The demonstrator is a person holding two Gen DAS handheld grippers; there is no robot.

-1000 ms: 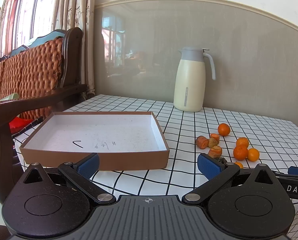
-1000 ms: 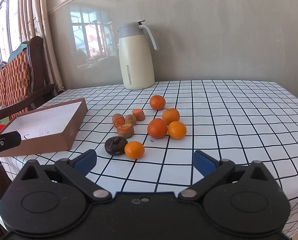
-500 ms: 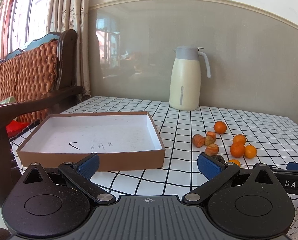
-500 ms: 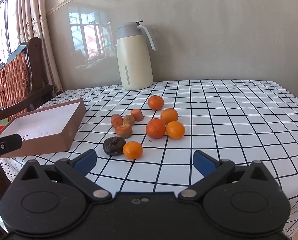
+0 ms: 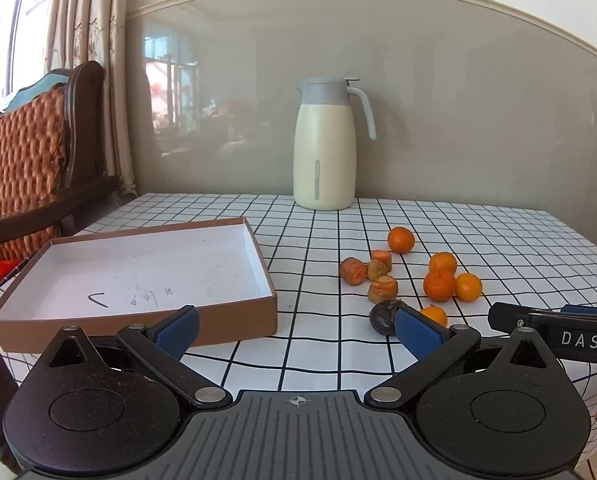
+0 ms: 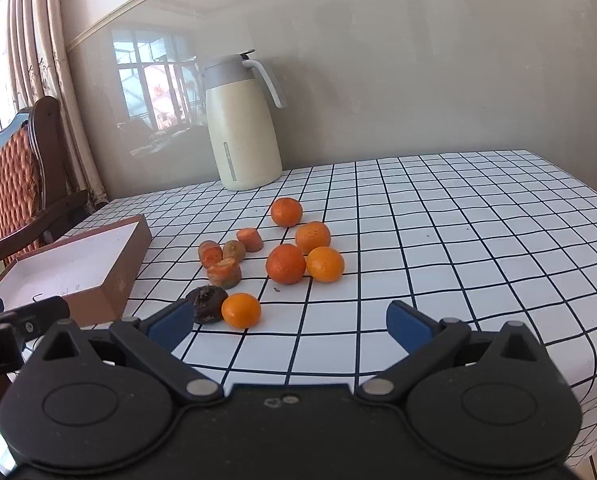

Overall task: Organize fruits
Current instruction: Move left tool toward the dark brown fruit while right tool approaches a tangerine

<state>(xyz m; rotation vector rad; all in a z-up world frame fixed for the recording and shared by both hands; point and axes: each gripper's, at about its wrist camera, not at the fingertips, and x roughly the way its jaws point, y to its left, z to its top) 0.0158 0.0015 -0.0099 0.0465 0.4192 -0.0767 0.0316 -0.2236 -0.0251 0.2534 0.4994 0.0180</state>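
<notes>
both the left gripper (image 5: 296,326) and the right gripper (image 6: 288,324) hover with fingers spread wide and nothing between them, while the oranges (image 6: 285,263), carrot chunks (image 6: 224,272) and a dark fruit (image 6: 207,303) lie loose on the checked tablecloth (image 6: 458,248) right of the shallow brown box (image 5: 138,276).

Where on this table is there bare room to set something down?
The box is empty inside. Bare checked cloth lies between the box and the fruit cluster, and across the table's right side beyond the oranges. It is crowded around the fruit cluster, and the jug takes the back.
</notes>
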